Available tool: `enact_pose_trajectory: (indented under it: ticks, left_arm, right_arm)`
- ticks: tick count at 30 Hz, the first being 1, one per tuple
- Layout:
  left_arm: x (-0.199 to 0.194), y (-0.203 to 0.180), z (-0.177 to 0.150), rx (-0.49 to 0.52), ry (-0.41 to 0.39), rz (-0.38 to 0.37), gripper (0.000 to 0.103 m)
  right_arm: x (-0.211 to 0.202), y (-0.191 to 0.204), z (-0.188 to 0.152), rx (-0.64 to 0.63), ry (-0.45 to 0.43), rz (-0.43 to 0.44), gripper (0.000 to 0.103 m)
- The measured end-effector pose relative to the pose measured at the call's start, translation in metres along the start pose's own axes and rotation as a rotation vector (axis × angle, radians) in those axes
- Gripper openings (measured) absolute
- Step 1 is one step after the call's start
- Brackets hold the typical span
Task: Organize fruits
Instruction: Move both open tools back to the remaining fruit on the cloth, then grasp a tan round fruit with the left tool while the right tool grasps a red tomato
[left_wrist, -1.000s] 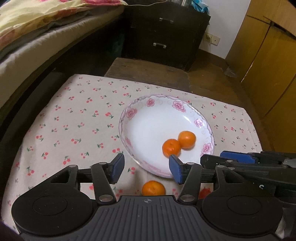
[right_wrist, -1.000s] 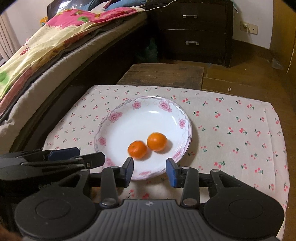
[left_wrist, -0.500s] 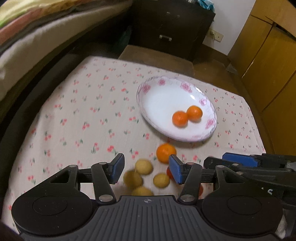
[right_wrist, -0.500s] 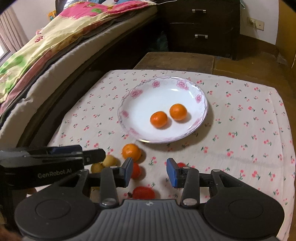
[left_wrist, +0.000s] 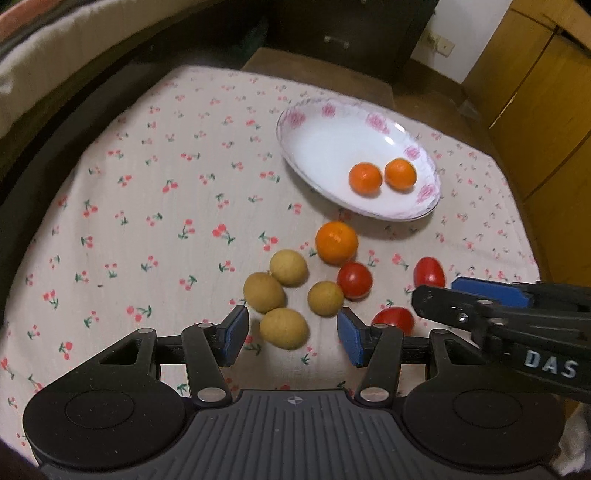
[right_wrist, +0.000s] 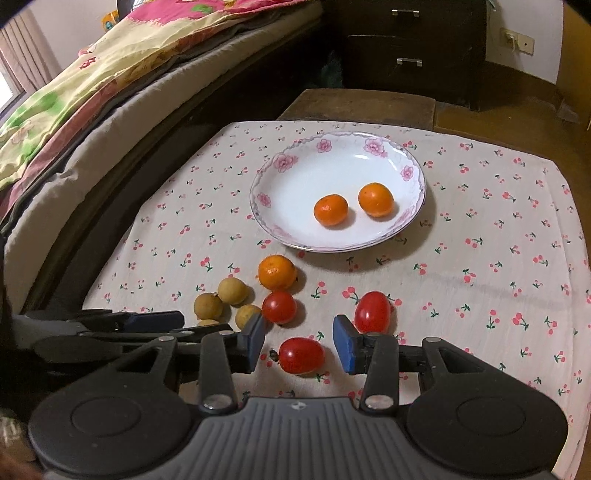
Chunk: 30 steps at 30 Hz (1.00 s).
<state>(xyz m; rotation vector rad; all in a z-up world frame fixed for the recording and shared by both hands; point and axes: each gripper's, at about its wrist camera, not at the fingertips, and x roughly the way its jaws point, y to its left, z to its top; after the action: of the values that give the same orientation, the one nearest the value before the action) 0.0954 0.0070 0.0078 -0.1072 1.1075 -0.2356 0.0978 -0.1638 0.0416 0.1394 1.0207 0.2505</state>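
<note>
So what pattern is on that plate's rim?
Pink flowers on the white plate, clearest in the right wrist view.

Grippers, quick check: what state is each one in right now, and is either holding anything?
Left gripper: open, holding nothing, a yellow-brown fruit loose between its fingers.
Right gripper: open, holding nothing, above a red tomato.

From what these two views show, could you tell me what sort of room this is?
Most likely a bedroom in a home. A bed with a flowered quilt runs along one side, a dark chest of drawers stands against the far wall, and the fruit lies on a low table under a cherry-print cloth.
</note>
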Motion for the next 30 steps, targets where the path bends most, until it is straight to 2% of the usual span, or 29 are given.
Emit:
enact_pose_trajectory:
  ticks: [12, 17, 21, 30]
  left_arm:
    - [0.021, -0.005, 0.001, -0.013, 0.028, 0.024, 0.058]
    - [0.019, -0.003, 0.000, -0.012, 0.023, 0.037, 0.044]
    - [0.017, 0.000, 0.000, -0.020, 0.029, 0.031, 0.039]
    - [0.013, 0.005, -0.001, -0.030, 0.027, 0.027, 0.039]
  right_arm:
    - [0.006, -0.004, -0.001, 0.010, 0.023, 0.001, 0.042]
    - [0.009, -0.004, -0.001, 0.013, 0.034, -0.003, 0.043]
    - [0.012, -0.002, -0.002, 0.005, 0.049, -0.001, 0.043]
    - [0.027, 0.000, -0.006, 0.006, 0.097, 0.005, 0.045]
